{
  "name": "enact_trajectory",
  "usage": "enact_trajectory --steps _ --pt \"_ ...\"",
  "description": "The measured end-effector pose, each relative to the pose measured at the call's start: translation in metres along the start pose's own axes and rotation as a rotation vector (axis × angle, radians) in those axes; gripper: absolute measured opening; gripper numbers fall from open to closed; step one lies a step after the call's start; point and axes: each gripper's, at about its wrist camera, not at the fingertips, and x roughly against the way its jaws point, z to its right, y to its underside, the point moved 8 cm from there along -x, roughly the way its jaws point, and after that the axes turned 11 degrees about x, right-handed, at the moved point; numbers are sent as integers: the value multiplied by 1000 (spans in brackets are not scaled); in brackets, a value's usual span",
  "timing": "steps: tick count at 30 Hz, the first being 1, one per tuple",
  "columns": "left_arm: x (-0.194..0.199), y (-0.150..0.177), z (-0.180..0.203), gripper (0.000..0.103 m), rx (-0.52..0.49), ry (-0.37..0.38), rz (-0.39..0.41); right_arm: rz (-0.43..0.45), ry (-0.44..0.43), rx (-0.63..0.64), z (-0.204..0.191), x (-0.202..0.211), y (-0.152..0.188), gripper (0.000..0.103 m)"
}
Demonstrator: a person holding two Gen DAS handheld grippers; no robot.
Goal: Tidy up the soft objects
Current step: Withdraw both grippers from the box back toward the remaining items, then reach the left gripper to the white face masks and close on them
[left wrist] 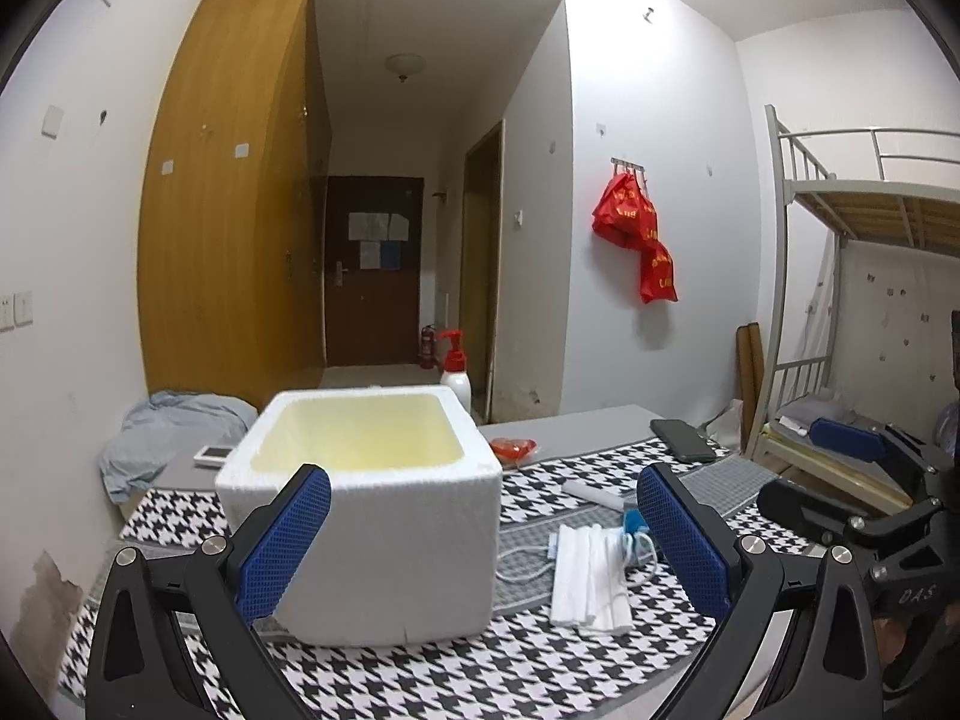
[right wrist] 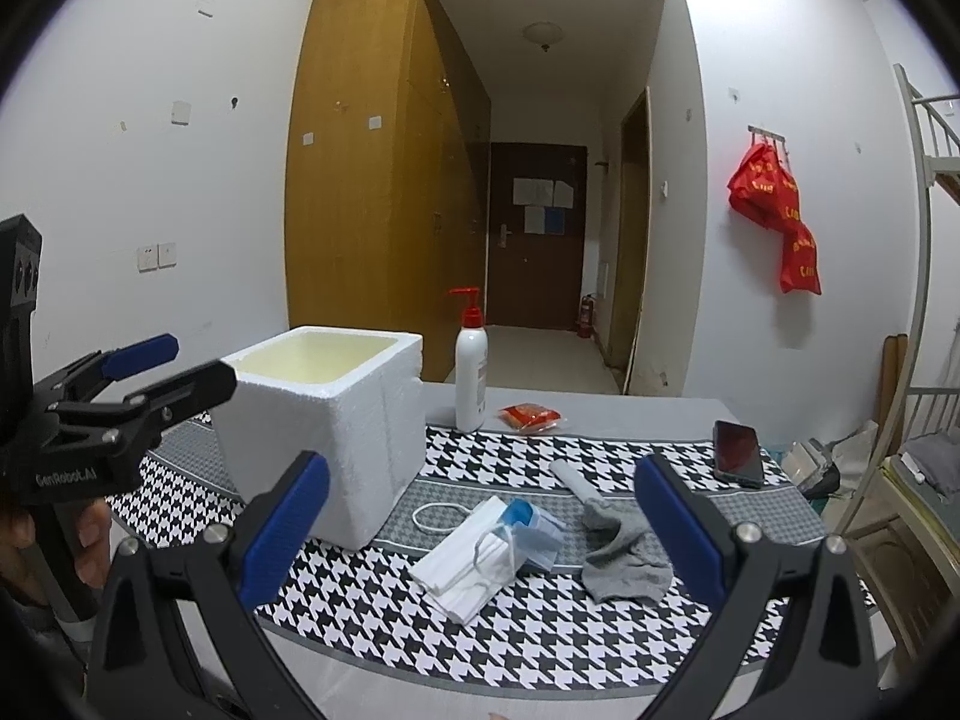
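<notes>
Two grippers are being held above a houndstooth cloth (right wrist: 372,594) on the table. The left gripper (left wrist: 483,531) is being kept spread wide with nothing between its blue pads; one white foam box (left wrist: 372,492) is sitting open-topped just ahead of it, partly behind its left finger. The right gripper (right wrist: 480,531) is also being held spread and empty. Just ahead of it, between its fingers, one stack of white face masks (right wrist: 465,570) is lying with one blue mask (right wrist: 534,531) overlapping it. One grey sock (right wrist: 621,558) is lying crumpled near its right finger. One white rolled item (right wrist: 573,477) is lying beyond the sock. Further ahead, one pump bottle (right wrist: 470,369) with a red top is standing upright, one red packet (right wrist: 529,417) beside it. One phone (right wrist: 738,450) is lying ahead to the right. In the left wrist view, one bluish cloth bundle (left wrist: 174,432) is lying far left of the box.
</notes>
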Motion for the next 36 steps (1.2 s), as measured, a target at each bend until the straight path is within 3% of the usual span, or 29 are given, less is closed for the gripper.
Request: enact_trajectory --steps 13,20,36 --pt "6 34 2 102 6 -38 -8 2 10 -12 -2 5 25 103" --pt "-9 53 7 102 29 -31 -54 -12 31 5 3 0 40 103" --pt "-63 84 51 102 -44 28 -189 -89 97 -30 52 -13 78 103"
